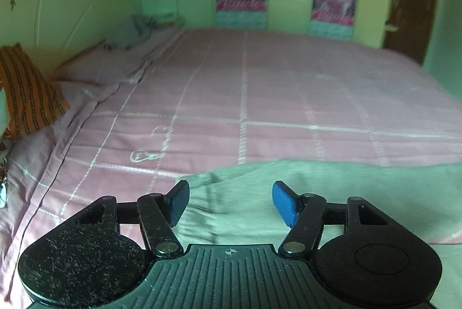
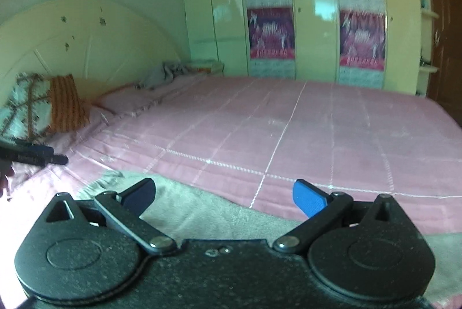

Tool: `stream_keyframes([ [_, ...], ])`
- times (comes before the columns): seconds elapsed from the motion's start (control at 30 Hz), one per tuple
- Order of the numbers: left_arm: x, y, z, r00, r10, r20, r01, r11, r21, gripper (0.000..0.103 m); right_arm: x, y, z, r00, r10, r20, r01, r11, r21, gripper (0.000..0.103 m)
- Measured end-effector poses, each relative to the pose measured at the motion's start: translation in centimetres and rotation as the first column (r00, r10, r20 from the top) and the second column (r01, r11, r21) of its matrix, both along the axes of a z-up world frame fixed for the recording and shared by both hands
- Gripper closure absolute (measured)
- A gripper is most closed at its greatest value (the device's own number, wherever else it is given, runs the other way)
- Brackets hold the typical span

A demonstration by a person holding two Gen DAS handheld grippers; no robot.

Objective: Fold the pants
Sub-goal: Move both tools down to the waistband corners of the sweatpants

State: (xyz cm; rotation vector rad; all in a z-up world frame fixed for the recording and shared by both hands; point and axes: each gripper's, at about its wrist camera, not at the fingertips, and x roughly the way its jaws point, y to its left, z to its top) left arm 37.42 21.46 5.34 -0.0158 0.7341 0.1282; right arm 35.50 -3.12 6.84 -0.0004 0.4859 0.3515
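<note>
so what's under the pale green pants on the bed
The pants lie on the pink checked bedspread, which shows beyond their far edge. What the cloth covers cannot be seen. Both the left gripper and the right gripper are open above it, holding nothing.

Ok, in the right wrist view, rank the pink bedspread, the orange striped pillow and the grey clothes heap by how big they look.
1. Pink bedspread, by far the largest.
2. Orange striped pillow.
3. Grey clothes heap, smallest, though it lies farther from the camera than the pillow, so its true size may be nearer.
</note>
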Motion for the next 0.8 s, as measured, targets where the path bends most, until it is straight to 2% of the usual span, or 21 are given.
stream_keyframes([
  [0.07,2.3,2.0,-2.0,0.999,0.002,-0.039,-0.003,1.0,-0.02,0.038,2.3,0.4,-1.3,1.0,0.012,-0.024,-0.011,1.0,0.011,0.003],
  [0.13,4.2,4.1,-4.3,0.997,0.0,-0.082,-0.006,0.997,-0.072,0.038,4.2,0.8,-2.6,0.999,0.03,-0.036,-0.03,1.0,0.004,0.007],
  [0.17,4.9,5.0,-5.5,0.995,0.009,-0.102,-0.017,0.997,-0.081,0.038,5.6,1.3,-3.3,0.999,0.036,-0.041,-0.036,0.999,-0.008,0.024],
  [0.2,5.6,5.5,-6.5,0.993,-0.006,-0.118,-0.005,0.996,-0.094,0.038,6.9,1.4,-4.1,0.997,0.043,-0.056,-0.045,0.999,-0.018,0.062],
  [0.23,6.2,5.8,-7.5,0.99,-0.017,-0.14,0.006,0.996,-0.084,0.038,8.2,1.6,-4.9,0.995,0.049,-0.084,-0.051,0.998,-0.029,0.07],
  [0.27,6.7,6.0,-8.3,0.988,-0.016,-0.152,0.007,0.998,-0.06,0.038,9.2,1.8,-5.9,0.993,0.046,-0.108,-0.051,0.998,-0.039,0.059],
  [0.33,8.1,6.7,-9.7,0.986,-0.017,-0.168,0.012,1.0,-0.029,0.034,10.8,2.3,-7.6,0.99,0.057,-0.132,-0.065,0.996,-0.058,0.049],
  [0.37,8.7,7.0,-10.4,0.985,-0.002,-0.174,0.001,1.0,-0.008,0.03,11.5,2.5,-8.4,0.988,0.059,-0.139,-0.07,0.995,-0.074,0.031],
  [0.4,9.3,7.3,-11.0,0.985,0.011,-0.172,-0.008,1.0,0.013,0.021,12.4,3.0,-9.1,0.989,0.058,-0.139,-0.07,0.994,-0.089,0.022],
  [0.47,10.2,7.8,-12.2,0.984,0.02,-0.176,-0.015,1.0,0.026,0.02,13.5,3.7,-10.4,0.987,0.073,-0.145,-0.09,0.99,-0.109,0.027],
  [0.57,11.2,8.7,-13.2,0.984,-0.014,-0.179,0.012,1.0,-0.012,0.019,15.5,4.3,-12.1,0.981,0.094,-0.169,-0.119,0.983,-0.143,0.033],
  [0.7,12.5,10.0,-14.2,0.978,-0.064,-0.196,0.049,0.995,-0.081,0.018,17.3,4.8,-13.6,0.973,0.132,-0.191,-0.167,0.969,-0.182,0.034],
  [0.8,12.6,10.5,-13.9,0.969,-0.141,-0.203,0.121,0.987,-0.107,0.018,18.7,4.8,-14.9,0.948,0.18,-0.263,-0.227,0.96,-0.163,0.034],
])
